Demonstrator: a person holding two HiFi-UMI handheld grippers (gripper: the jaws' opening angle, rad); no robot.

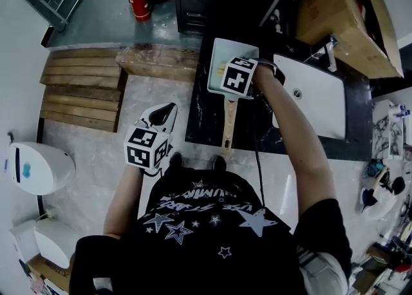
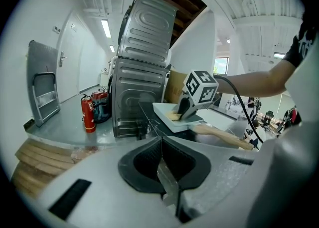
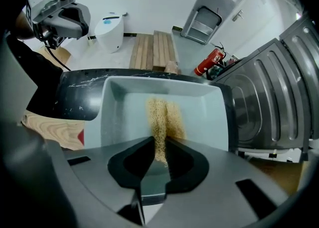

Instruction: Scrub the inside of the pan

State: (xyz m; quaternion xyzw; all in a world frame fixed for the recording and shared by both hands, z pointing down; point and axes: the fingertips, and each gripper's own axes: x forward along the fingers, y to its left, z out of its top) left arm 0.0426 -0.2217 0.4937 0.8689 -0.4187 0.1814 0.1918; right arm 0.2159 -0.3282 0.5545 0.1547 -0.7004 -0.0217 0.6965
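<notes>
So, my right gripper [image 3: 158, 145] has its fingers clamped on a tan fibrous scrub pad [image 3: 160, 117], pressed down onto the middle of the floor of the pale blue-grey square pan [image 3: 124, 117]. The pan sits on the black marbled counter [image 1: 206, 120] at upper centre of the head view, with its light wooden handle [image 1: 228, 123] pointing toward me. My left gripper [image 1: 166, 112] hangs off to the lower left over the floor, fingers together on nothing. I'd judge scrubbing is mid-way. The pad is in contact, but there's no foam or dirt to show coverage, and the walls and corners are likely left.
</notes>
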